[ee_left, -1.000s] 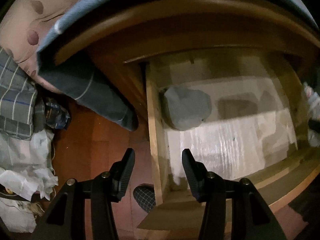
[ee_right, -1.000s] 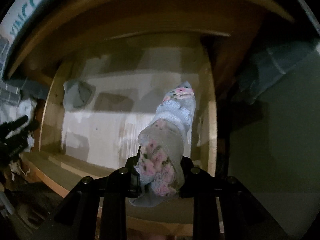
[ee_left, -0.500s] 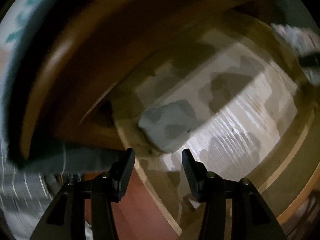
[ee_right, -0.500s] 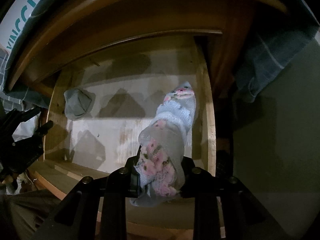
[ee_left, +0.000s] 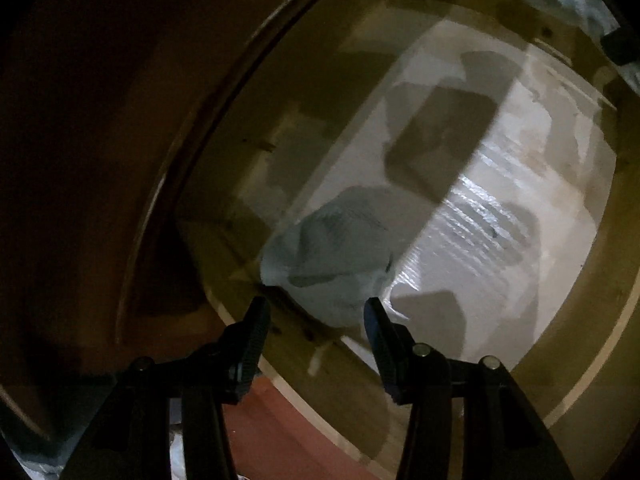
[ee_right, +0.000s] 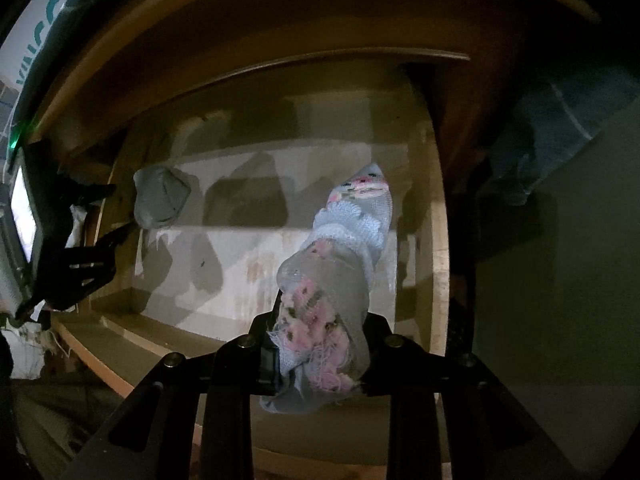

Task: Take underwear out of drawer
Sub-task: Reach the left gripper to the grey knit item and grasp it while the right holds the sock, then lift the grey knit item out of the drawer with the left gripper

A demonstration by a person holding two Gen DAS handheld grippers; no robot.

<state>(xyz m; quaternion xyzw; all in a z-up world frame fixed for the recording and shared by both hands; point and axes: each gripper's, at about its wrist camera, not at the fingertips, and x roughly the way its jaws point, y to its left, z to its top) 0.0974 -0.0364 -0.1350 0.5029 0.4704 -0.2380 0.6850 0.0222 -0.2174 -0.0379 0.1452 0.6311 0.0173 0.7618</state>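
A folded grey underwear lies in the left back corner of the open wooden drawer, on its white lining. My left gripper hangs open just above and in front of it, with nothing between its fingers. In the right wrist view the same grey underwear sits by the drawer's left wall, with the left gripper beside it. My right gripper is shut on a light floral lace underwear, held above the drawer's right side.
A wooden bed frame overhangs the back of the drawer, with a mattress edge above it. Dark blue cloth hangs at the right. Red floor shows beside the drawer's left wall.
My left gripper has rolled and sunk towards the grey underwear, which now looks larger and lies right at its fingertips. The right gripper has held still with the floral underwear.
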